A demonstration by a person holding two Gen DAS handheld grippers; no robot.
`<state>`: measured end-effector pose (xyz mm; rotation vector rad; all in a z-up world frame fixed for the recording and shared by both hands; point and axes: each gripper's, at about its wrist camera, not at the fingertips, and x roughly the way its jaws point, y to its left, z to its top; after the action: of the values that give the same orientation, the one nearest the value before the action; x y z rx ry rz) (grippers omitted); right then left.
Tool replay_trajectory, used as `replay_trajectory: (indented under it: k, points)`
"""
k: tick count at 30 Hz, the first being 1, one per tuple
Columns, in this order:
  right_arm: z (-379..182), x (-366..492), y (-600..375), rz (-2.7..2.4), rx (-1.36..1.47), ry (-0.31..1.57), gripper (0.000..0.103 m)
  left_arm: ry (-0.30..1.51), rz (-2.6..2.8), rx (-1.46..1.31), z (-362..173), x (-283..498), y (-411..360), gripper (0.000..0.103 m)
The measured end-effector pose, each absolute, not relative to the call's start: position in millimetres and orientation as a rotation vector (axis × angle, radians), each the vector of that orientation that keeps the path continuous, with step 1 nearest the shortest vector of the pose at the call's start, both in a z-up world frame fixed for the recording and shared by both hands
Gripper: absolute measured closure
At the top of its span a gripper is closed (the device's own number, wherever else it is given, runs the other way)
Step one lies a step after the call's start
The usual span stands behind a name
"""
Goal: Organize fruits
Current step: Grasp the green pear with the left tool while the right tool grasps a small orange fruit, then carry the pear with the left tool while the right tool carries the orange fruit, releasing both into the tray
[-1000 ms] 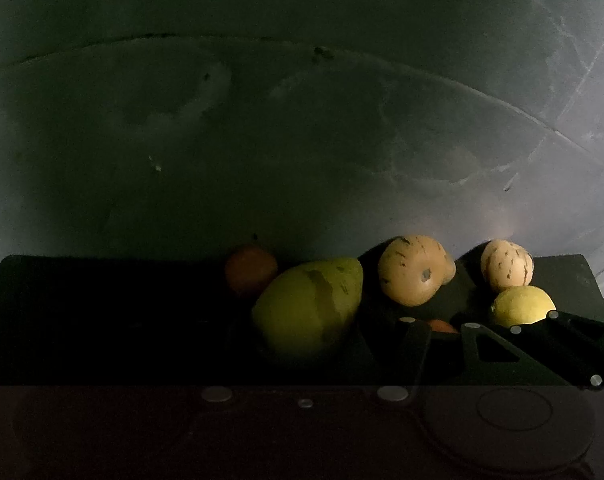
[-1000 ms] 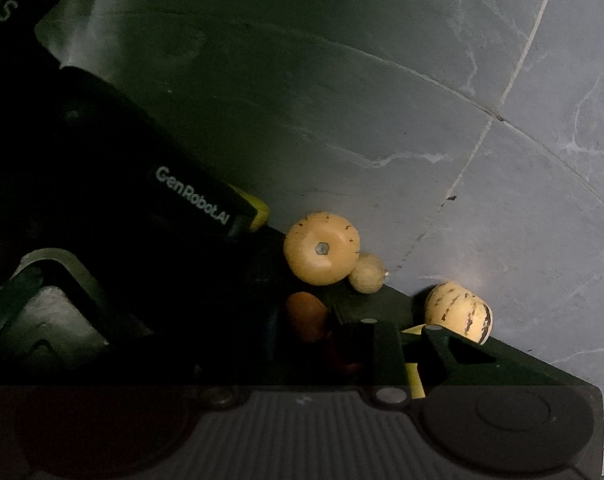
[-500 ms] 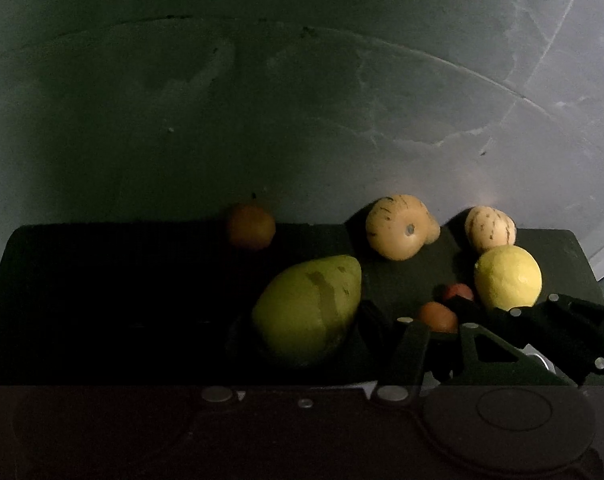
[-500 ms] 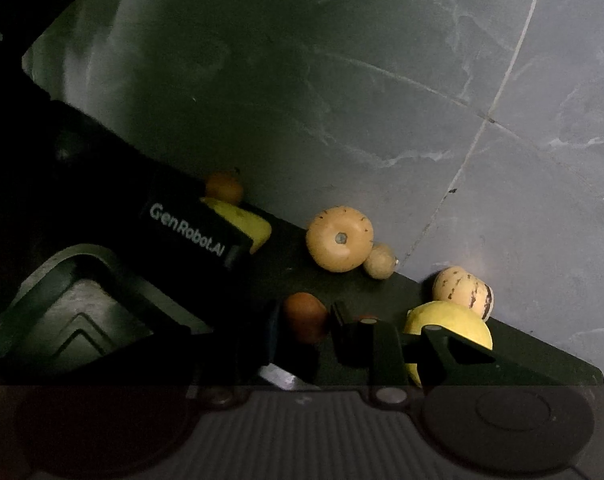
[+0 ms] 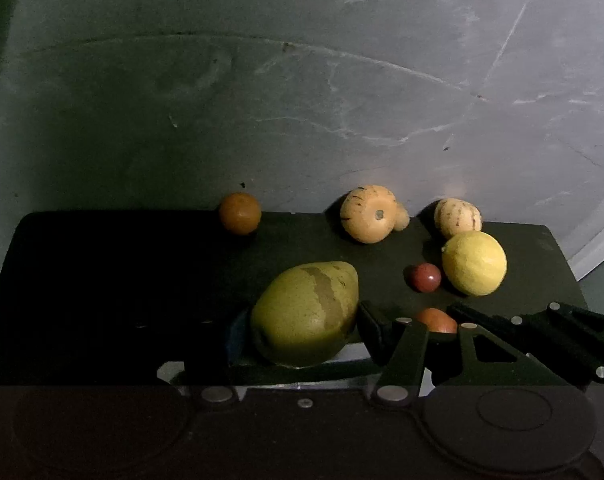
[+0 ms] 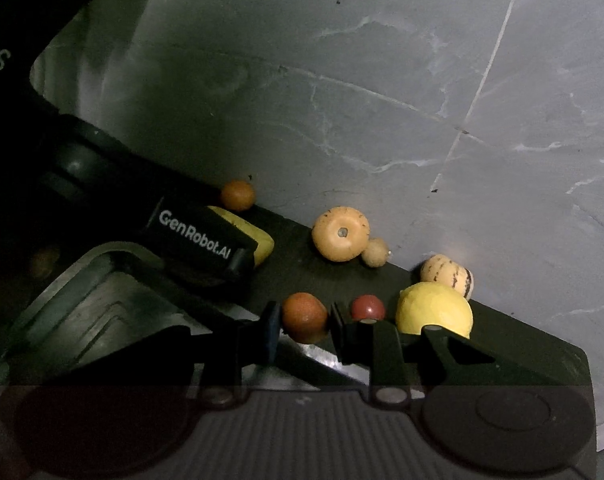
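Clamping the mango (image 5: 306, 312) at lower centre, the left gripper (image 5: 302, 336) lifts it for sorting, while the right gripper (image 6: 304, 326) pinches an orange-red fruit (image 6: 304, 316) above the dark mat (image 5: 121, 280).

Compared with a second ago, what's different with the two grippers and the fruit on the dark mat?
Both grippers have lifted and drawn back, so more of the dark mat shows. The left gripper still clamps the large yellow-green mango; the right gripper still holds the small orange-red fruit. The lemon, striped pale fruits and round orange fruit have not moved.
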<state>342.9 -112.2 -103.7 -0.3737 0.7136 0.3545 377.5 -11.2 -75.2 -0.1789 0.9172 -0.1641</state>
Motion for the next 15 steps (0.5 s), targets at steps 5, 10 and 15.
replay_trajectory:
  k: [5, 10, 15]
  points:
    - [-100, 328, -113, 0.338, -0.360, 0.716, 0.073, 0.910, -0.178, -0.176, -70, 364, -12, 0.044]
    - [-100, 312, -112, 0.331, -0.342, 0.725, 0.073, 0.914, -0.184, -0.170, -66, 345, -6, 0.044]
    - [-103, 296, -107, 0.332, -0.326, 0.741, 0.073, 0.925, -0.196, -0.165, -66, 327, 1, 0.044]
